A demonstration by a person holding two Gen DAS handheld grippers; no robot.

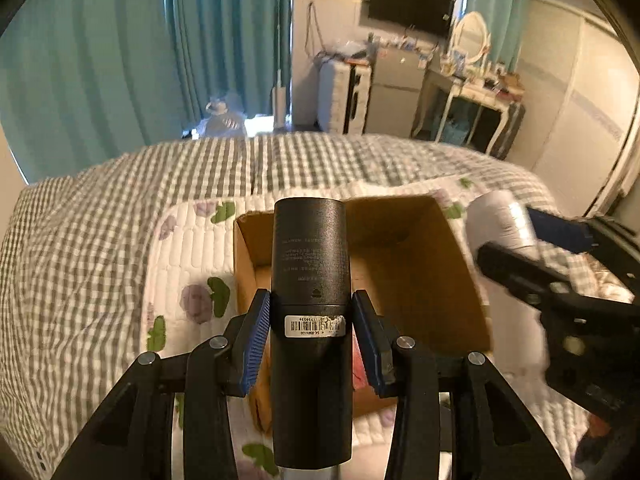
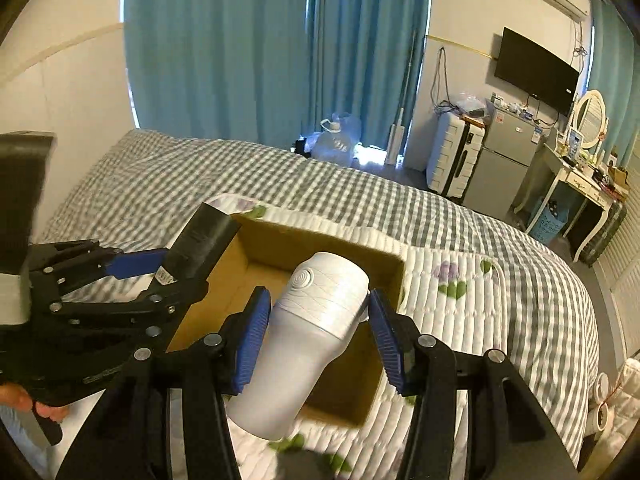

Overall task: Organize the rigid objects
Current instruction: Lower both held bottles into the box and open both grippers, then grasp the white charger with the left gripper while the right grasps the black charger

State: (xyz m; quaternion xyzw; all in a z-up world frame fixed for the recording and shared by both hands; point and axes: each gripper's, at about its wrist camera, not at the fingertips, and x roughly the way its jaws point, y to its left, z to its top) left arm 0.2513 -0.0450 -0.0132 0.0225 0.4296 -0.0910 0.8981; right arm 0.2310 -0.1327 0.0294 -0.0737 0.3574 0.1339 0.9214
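My left gripper (image 1: 310, 312) is shut on a black cylindrical bottle (image 1: 309, 256) with a barcode label, held above the near edge of an open cardboard box (image 1: 448, 264) on the bed. My right gripper (image 2: 318, 316) is shut on a white bottle (image 2: 308, 328) with a ribbed cap, held tilted over the box (image 2: 276, 240). In the left wrist view the white bottle (image 1: 500, 224) and right gripper show at the right. In the right wrist view the black bottle (image 2: 202, 242) and left gripper (image 2: 160, 268) show at the left, over the box's left rim.
The box sits on a white floral quilt (image 1: 192, 256) laid over a grey checked bedspread (image 1: 100, 220). Beyond the bed are teal curtains, a water jug (image 2: 336, 140), a suitcase (image 2: 452, 156), a small fridge (image 2: 504, 160) and a dressing table (image 2: 576, 184).
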